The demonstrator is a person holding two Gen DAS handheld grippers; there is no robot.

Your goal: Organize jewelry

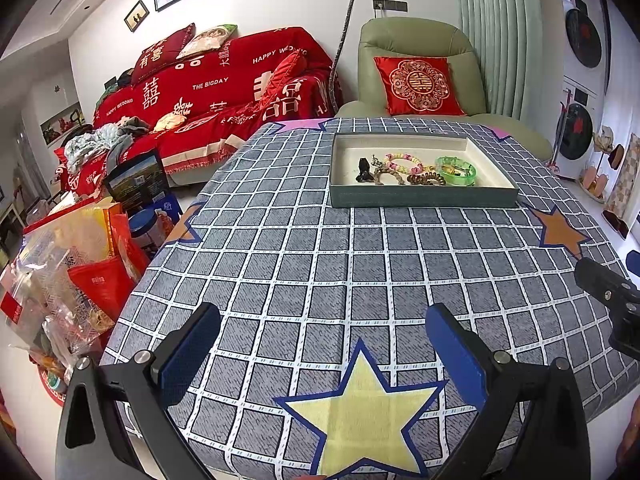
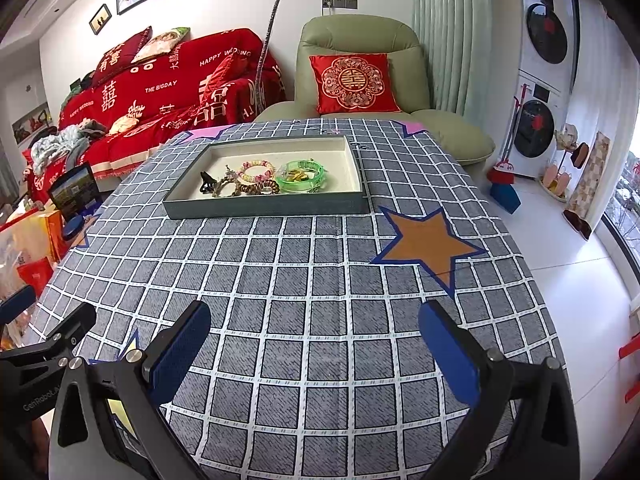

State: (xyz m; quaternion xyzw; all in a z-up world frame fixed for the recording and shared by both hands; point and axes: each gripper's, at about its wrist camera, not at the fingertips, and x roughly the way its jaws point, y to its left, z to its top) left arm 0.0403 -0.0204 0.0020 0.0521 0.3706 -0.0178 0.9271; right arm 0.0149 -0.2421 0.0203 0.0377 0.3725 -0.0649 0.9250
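From the left wrist view, the shallow grey-green rectangular tray (image 1: 420, 196) is seen at the far side of the grey checked tablecloth (image 1: 300, 264). Gathered inside it are a translucent green bangle (image 1: 456, 170), a pastel beaded bracelet (image 1: 402, 162) and a dark hair claw (image 1: 365, 170), apparently collected there for sorting. The left gripper (image 1: 322, 354) is held well short of the tray, its blue pads spread apart and empty.

From the right wrist view, the right gripper (image 2: 314, 350) is likewise kept wide apart short of the tray, holding nothing, probably poised for a reach.

Grey white-gridded tablecloth (image 2: 304, 280) with yellow star (image 1: 360, 412) and orange star (image 2: 432, 244), green bangle (image 2: 304, 176), blue-padded tongs (image 2: 316, 360)
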